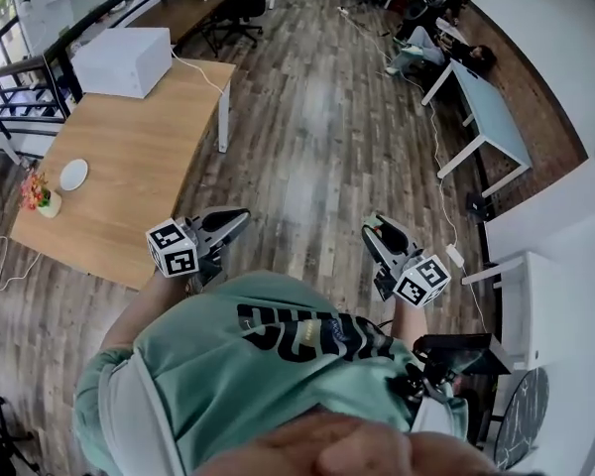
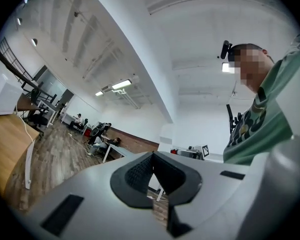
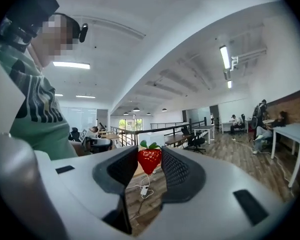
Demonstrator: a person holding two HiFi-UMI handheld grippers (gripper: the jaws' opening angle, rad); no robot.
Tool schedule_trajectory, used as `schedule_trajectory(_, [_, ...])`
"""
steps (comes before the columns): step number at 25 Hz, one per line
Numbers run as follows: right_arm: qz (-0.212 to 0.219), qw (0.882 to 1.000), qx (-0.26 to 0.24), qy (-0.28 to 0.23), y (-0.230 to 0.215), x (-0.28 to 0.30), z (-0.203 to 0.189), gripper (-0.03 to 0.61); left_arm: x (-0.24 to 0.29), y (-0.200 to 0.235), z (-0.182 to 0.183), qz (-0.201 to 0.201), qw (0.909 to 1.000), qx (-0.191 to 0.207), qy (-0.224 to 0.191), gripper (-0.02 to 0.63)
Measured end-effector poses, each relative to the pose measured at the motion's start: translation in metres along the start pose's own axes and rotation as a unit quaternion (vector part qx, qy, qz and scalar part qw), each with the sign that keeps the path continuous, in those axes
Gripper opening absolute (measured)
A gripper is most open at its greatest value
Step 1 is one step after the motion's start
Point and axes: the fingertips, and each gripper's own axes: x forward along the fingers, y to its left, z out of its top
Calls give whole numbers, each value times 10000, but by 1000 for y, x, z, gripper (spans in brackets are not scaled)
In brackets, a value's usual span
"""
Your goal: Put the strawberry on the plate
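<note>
A red strawberry (image 3: 149, 160) with green leaves is pinched between the black pads of my right gripper (image 3: 149, 153), which is shut on it. In the head view the right gripper (image 1: 373, 229) hovers over the wood floor, in front of the person's green shirt; the strawberry is hidden there. My left gripper (image 1: 240, 215) is held beside the table's near corner, and its jaws (image 2: 153, 156) meet at the tips with nothing between them. The white plate (image 1: 73, 174) lies on the wooden table (image 1: 139, 157) at the left, far from both grippers.
A small pot of flowers (image 1: 40, 196) stands just beside the plate, and a white box (image 1: 124, 60) sits at the table's far end with a cable trailing off. A light blue table (image 1: 491, 112) and seated people are at the far right. A black railing (image 1: 20, 77) runs behind the table.
</note>
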Motion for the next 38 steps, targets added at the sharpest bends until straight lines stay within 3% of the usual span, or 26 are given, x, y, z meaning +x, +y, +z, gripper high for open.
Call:
schedule_trajectory(7, [152,9997,84,150,4,102,6,149,-31,78,30,7,10000,26,-20,2])
schedule_trajectory(12, [403,9986,-51,341,-8,163,21,149,-50,125,50,309,9990,-134,-280,2])
schedule_trajectory(15, [469,9984,42,316,-17,192,22,149,-60,150,54,482,9984,-217,-223,2])
schedule_trajectory(20, [1224,9921,49,286,-56,248,7,149,-48,187,51,1089,9935,-46,-320,2])
schedule_trajectory(26, [2171,9759,-67,198,-143,308,19,149,-13,214,90,2258,9707,399,-718,2])
schedule_trajectory(31, [2909,9567,-58,127,-199,348,19,149,30,230,82,2909,9521,473,-810,2])
schedule_trajectory(35, [3339,9422,127,237,-208,396,16,149,31,243,85,3336,9377,446,-866,2])
schedule_trajectory(38, [3659,9301,120,311,-191,437,21,149,0,254,92,3754,9207,351,-1005,2])
